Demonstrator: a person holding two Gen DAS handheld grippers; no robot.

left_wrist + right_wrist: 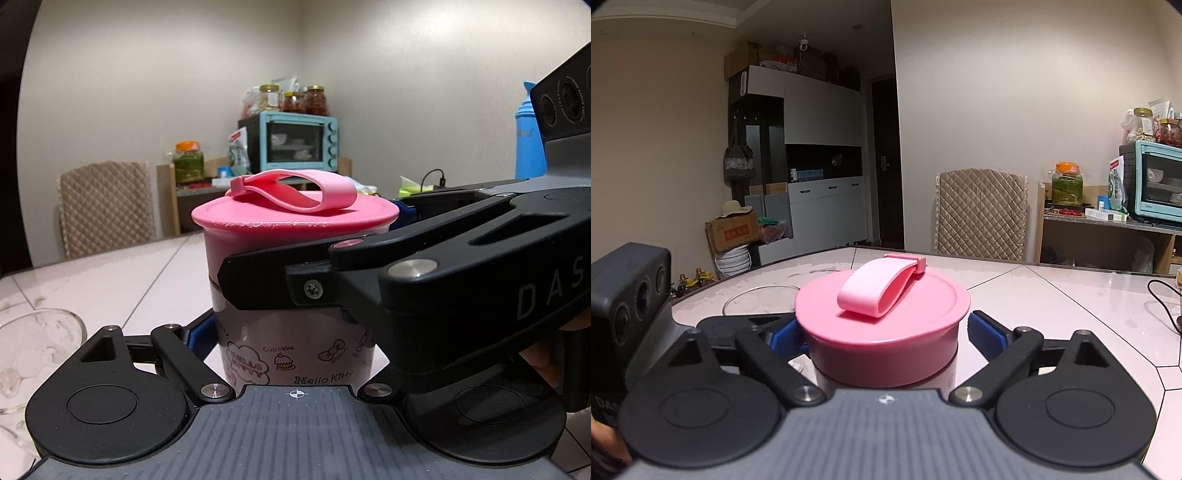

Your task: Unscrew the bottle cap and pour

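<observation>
A Hello Kitty bottle (291, 354) with a pink screw cap (295, 216) and a pink loop strap stands upright on the table. My left gripper (291, 343) is shut on the bottle's body low down. My right gripper (882, 332) reaches in from the right at cap height; its blue pads (984, 338) sit on both sides of the pink cap (882, 314), the left pad touching, the right pad a little apart. The right gripper also shows in the left wrist view (406, 280), across the bottle's upper part.
A clear glass bowl (33, 354) stands on the pale tiled table (1071, 295) left of the bottle. A black cable (1167, 299) lies at the table's right. A padded chair (980, 212), a shelf with a teal oven (1152, 184) and a blue flask (528, 144) stand behind.
</observation>
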